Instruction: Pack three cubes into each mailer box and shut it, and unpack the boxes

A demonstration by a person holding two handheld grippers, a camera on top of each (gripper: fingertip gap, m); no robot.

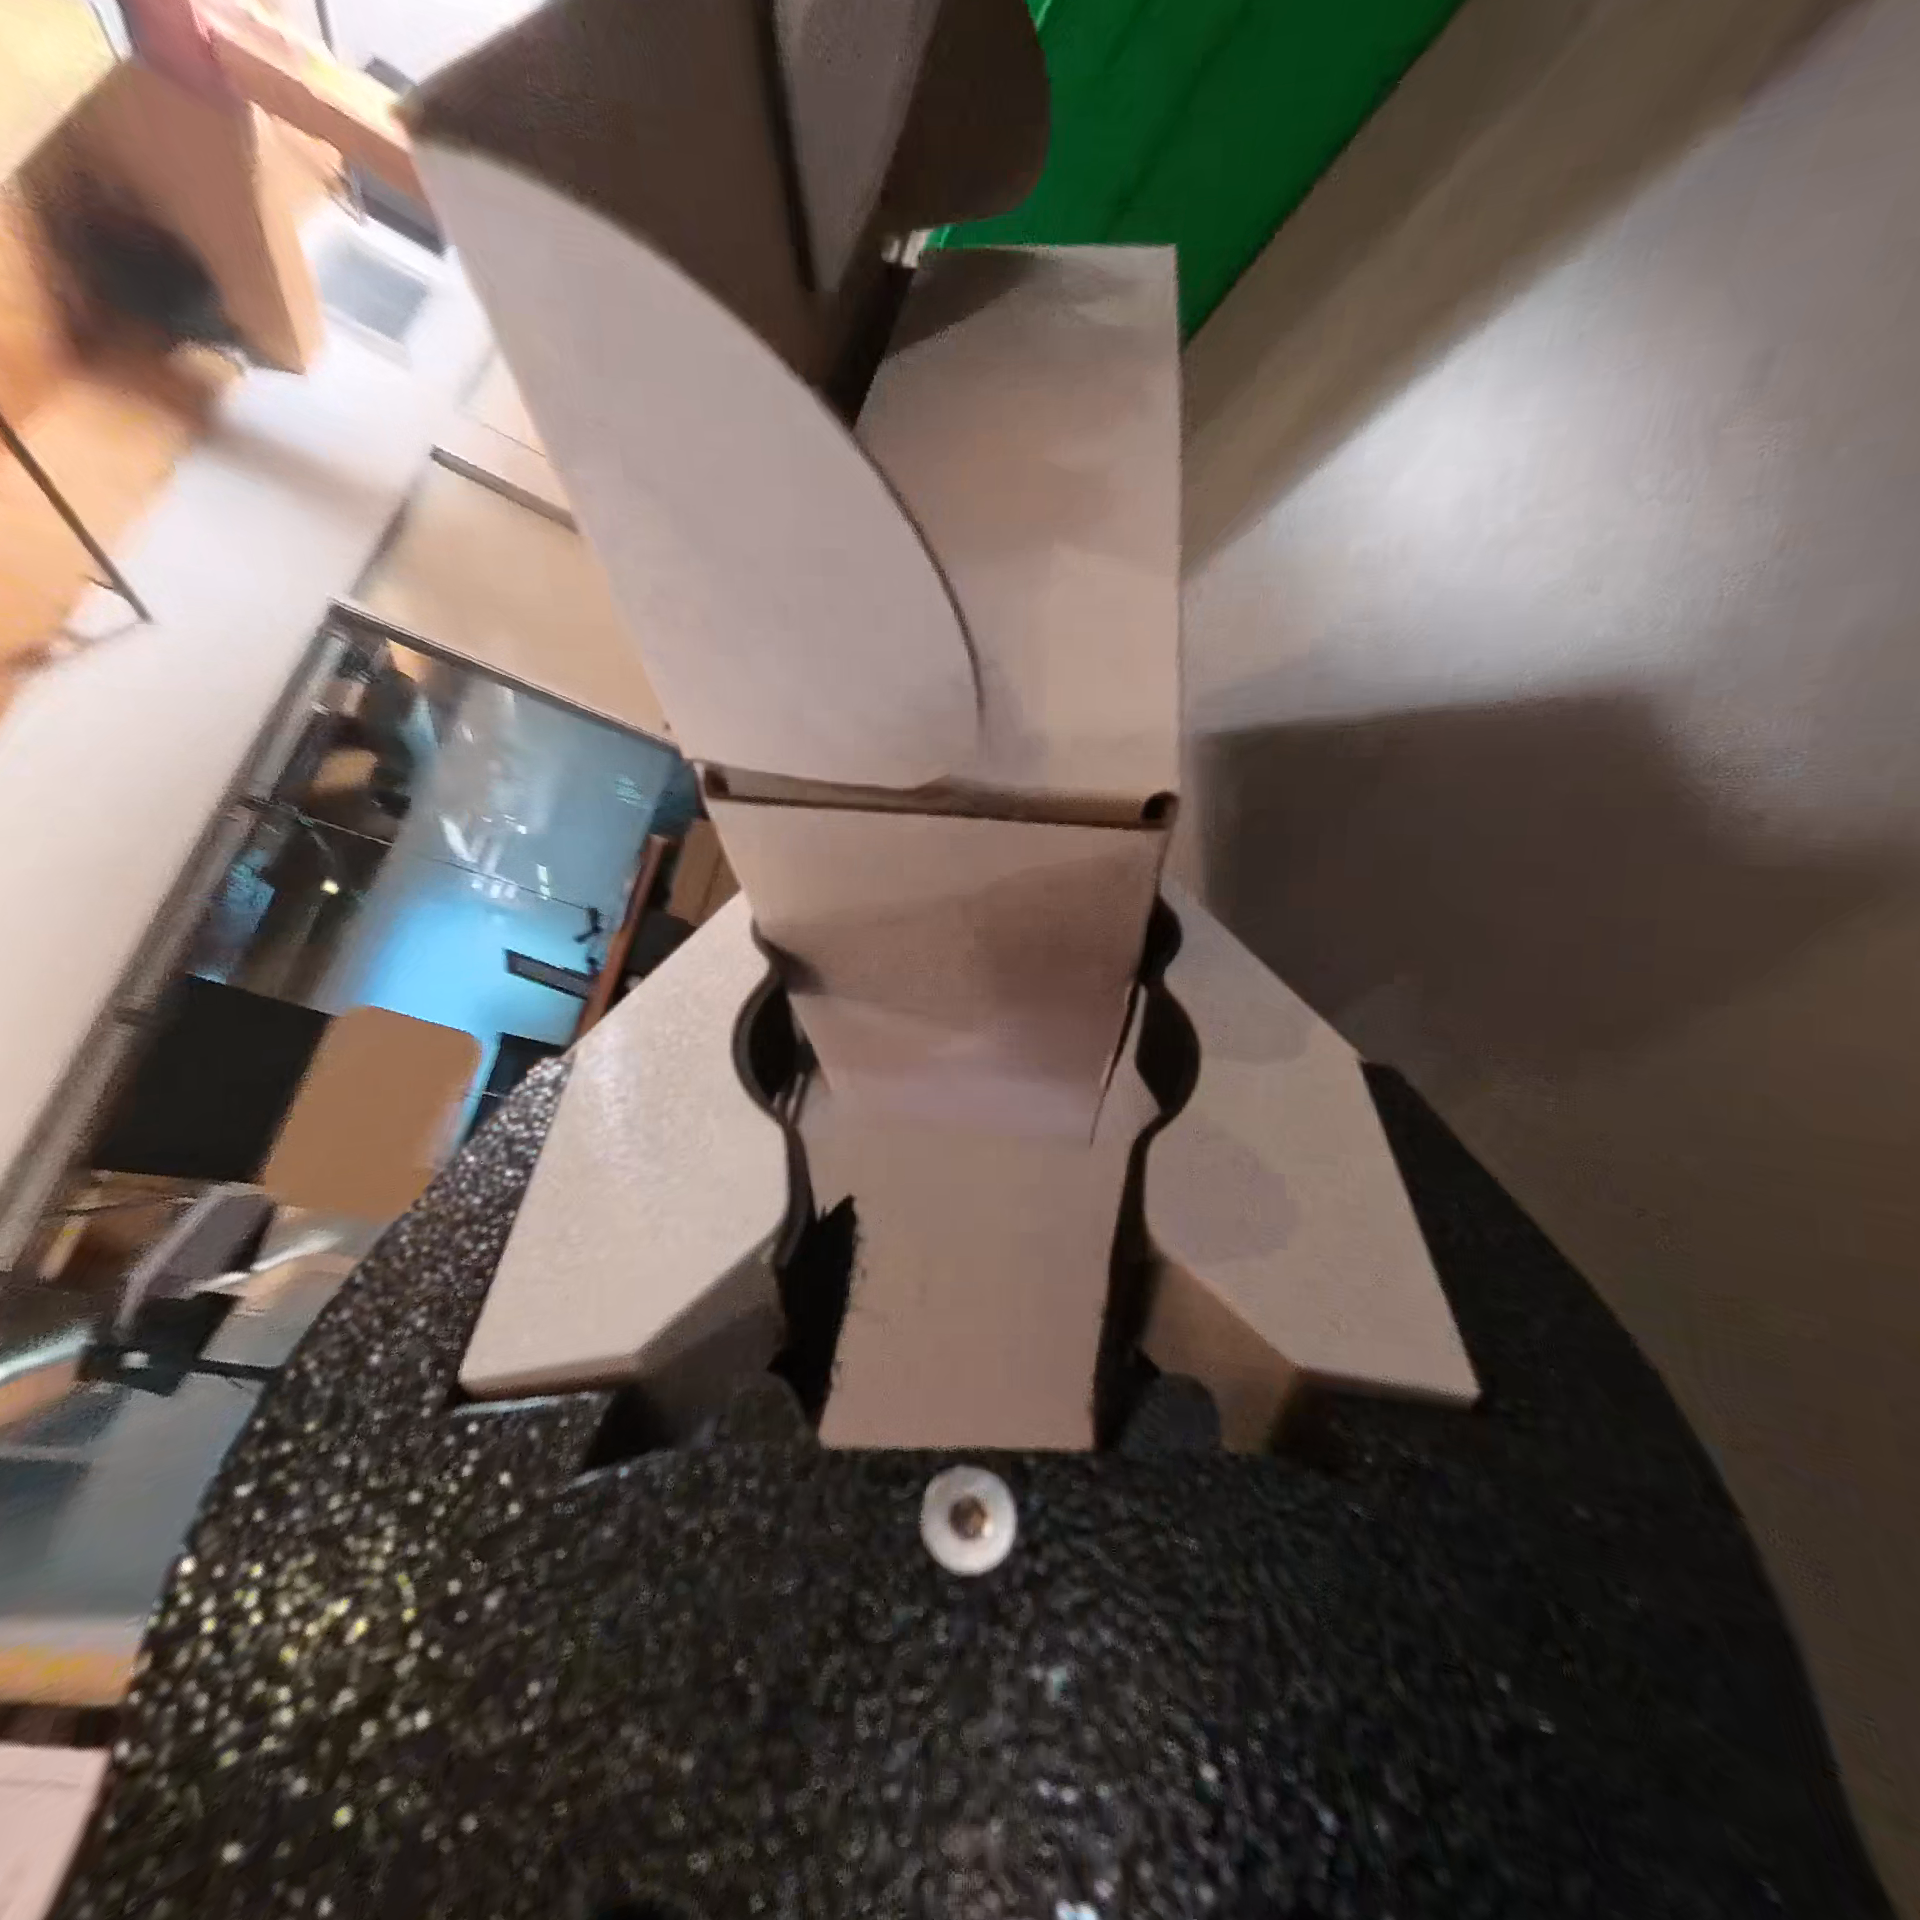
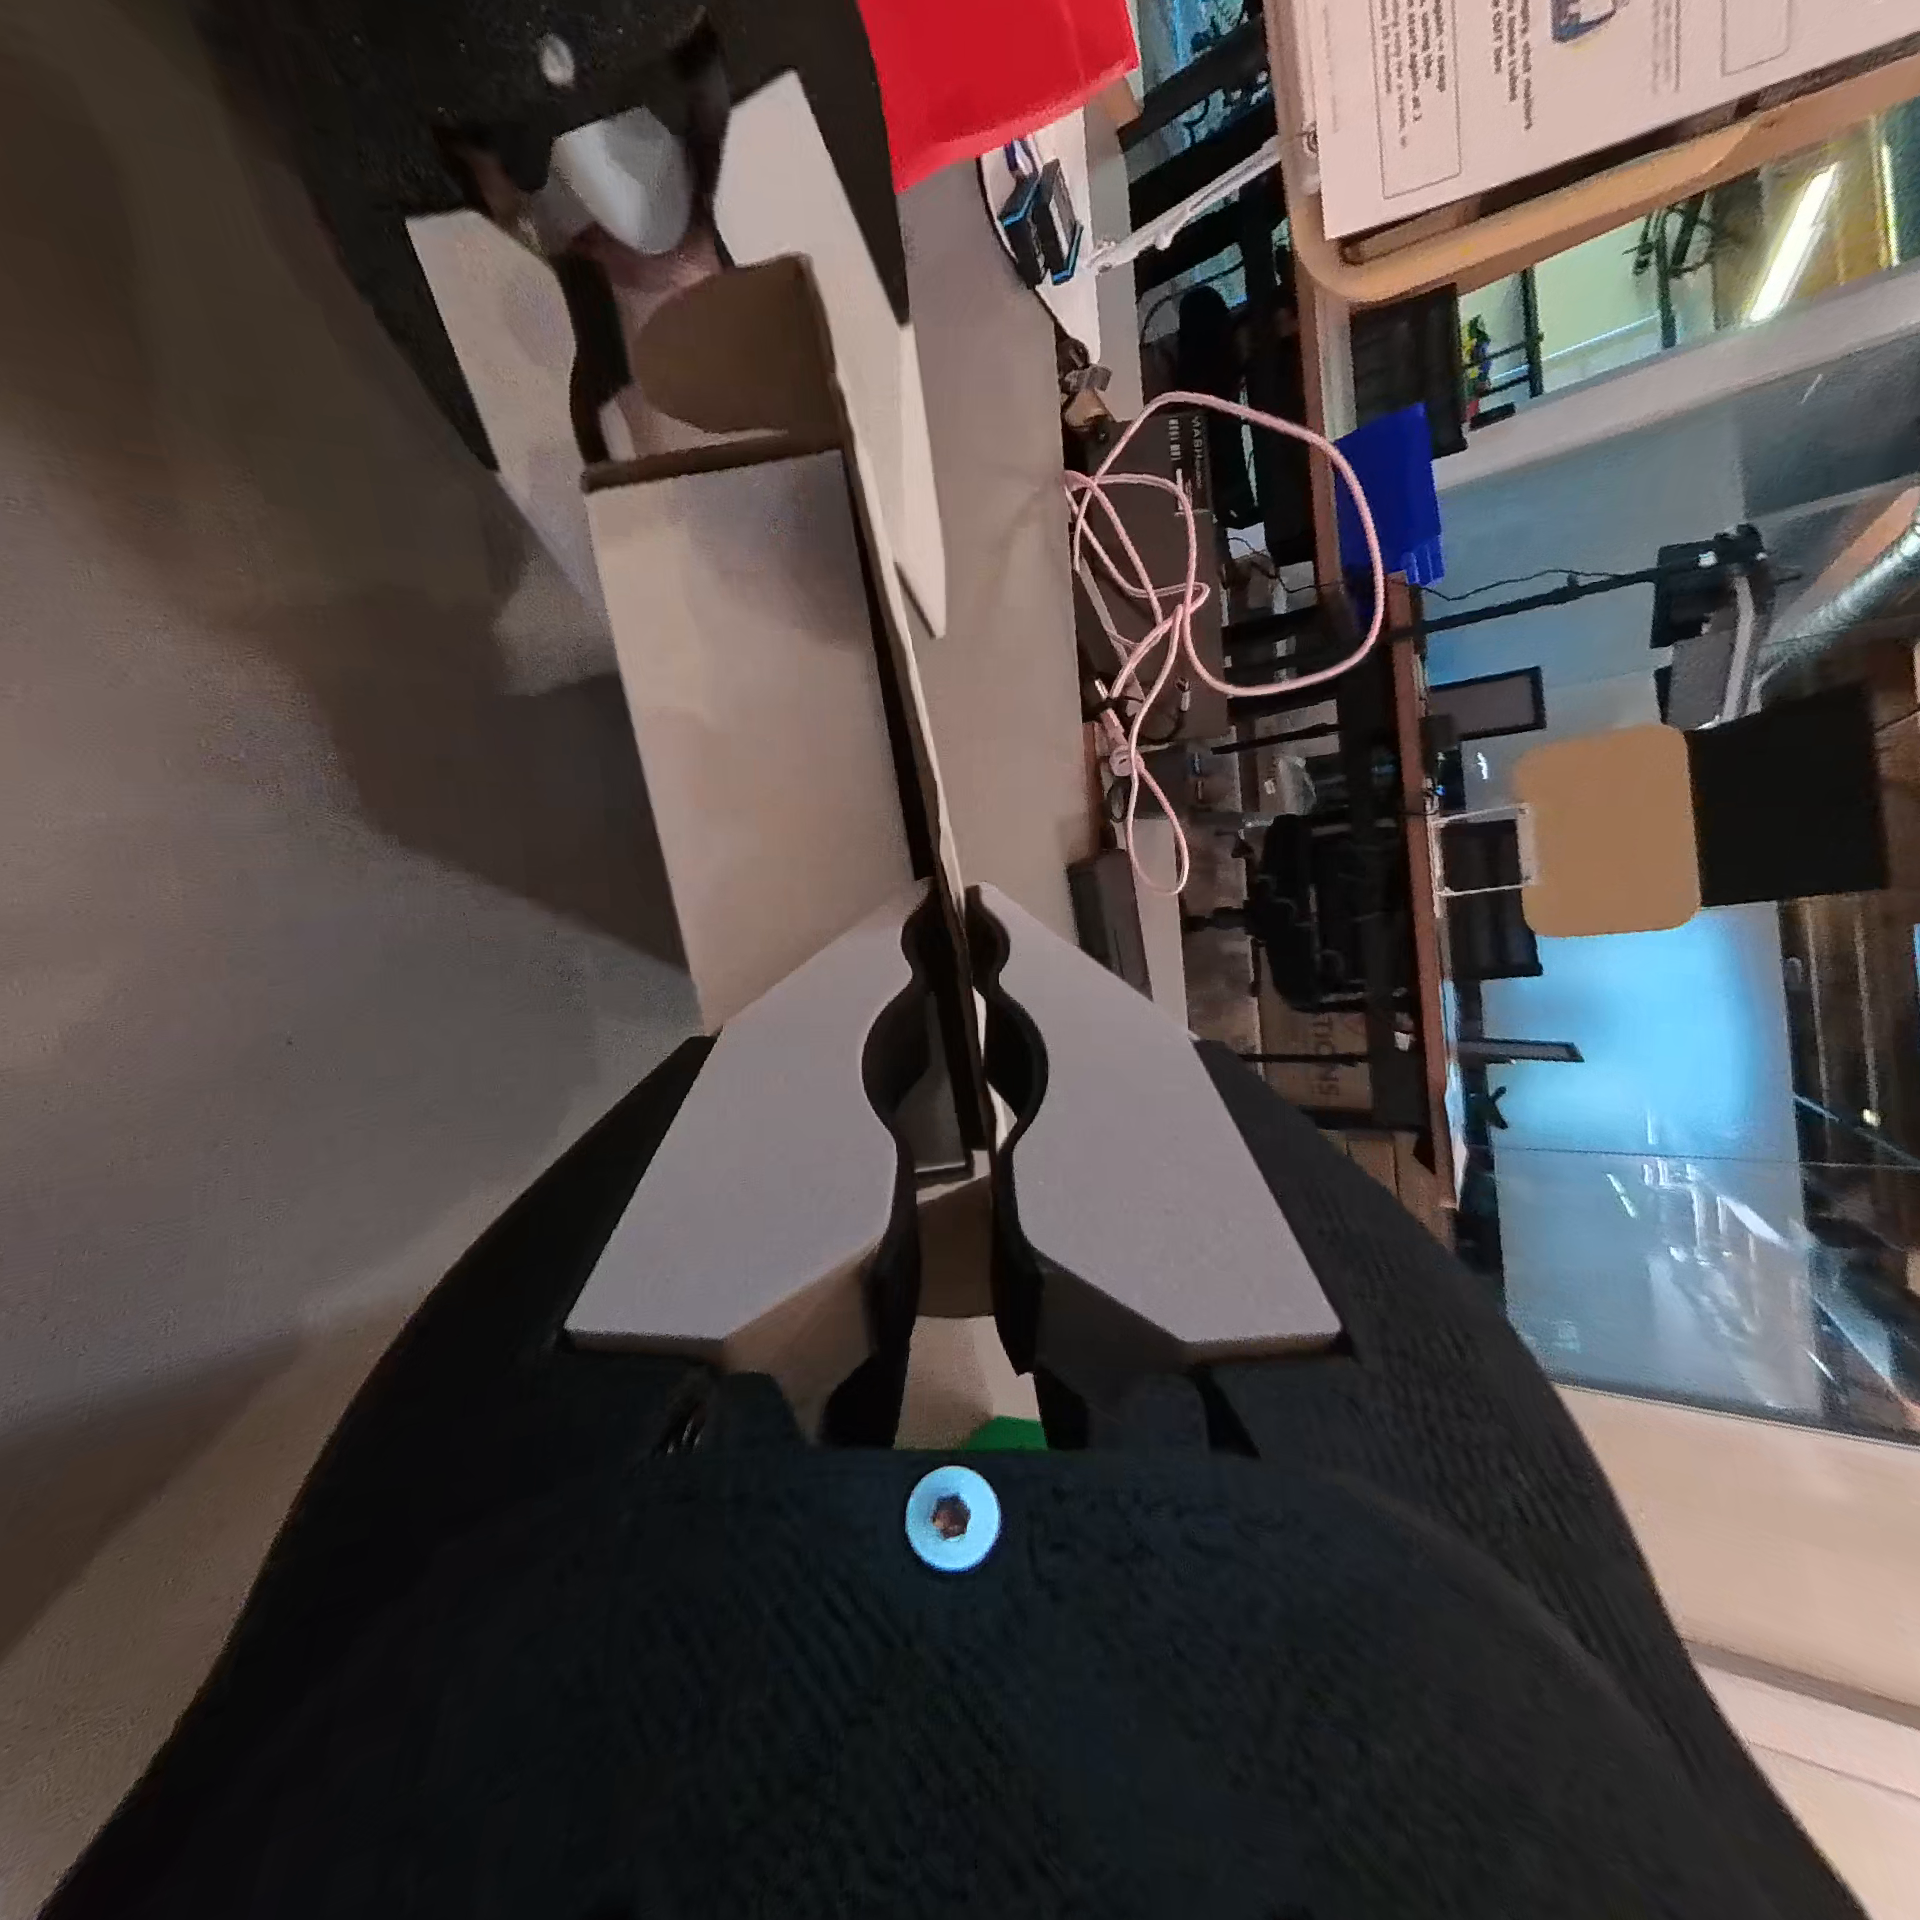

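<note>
The white mailer box [image 1: 935, 914] is gripped across its width by the left tongs [image 1: 961, 997], both pads pressed on its sides. Its thin lid flap [image 2: 914, 748] is pinched by the right tongs [image 2: 961, 925], above the desk [image 2: 260, 831].

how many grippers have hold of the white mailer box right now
2. The left gripper clamps the mailer box across its body at one end; the right gripper is pinched shut on the thin edge of its lid flap at the other.
</note>
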